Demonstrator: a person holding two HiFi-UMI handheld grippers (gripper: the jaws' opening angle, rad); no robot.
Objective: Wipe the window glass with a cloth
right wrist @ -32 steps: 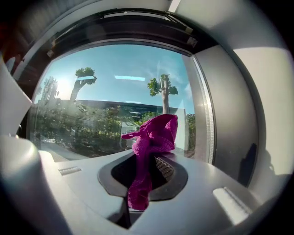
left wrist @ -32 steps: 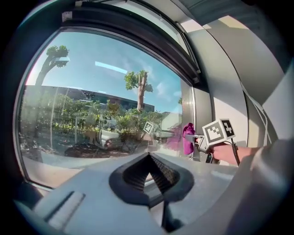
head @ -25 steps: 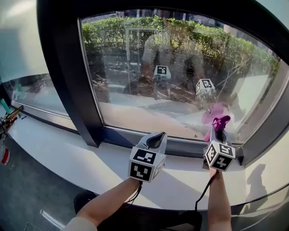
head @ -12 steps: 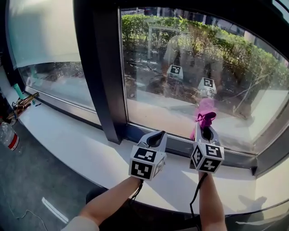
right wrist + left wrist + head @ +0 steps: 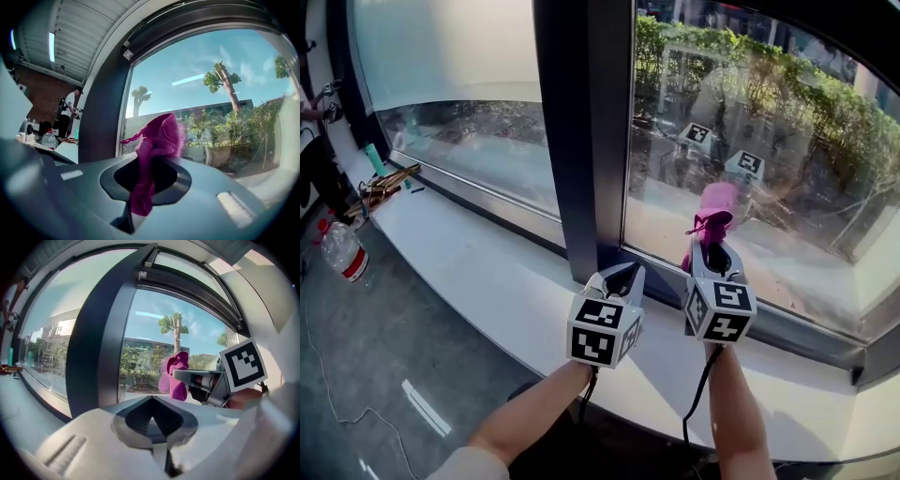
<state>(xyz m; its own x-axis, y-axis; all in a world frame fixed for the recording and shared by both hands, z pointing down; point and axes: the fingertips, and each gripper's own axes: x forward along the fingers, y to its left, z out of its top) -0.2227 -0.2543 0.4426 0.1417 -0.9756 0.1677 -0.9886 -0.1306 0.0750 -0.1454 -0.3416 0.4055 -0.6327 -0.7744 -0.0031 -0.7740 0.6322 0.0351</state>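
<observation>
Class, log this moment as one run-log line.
right tongs: shut on magenta cloth, near window glass, contact unclear | left tongs: shut, empty, above white sill

Two hand-held grippers [image 5: 622,273] [image 5: 712,247], one cloth [image 5: 715,208], one bottle [image 5: 343,250].

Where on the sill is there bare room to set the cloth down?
The white sill lies bare from the tools at its far left end to the left gripper, and again right of the right gripper holding the cloth. Only the tool end is crowded.
</observation>
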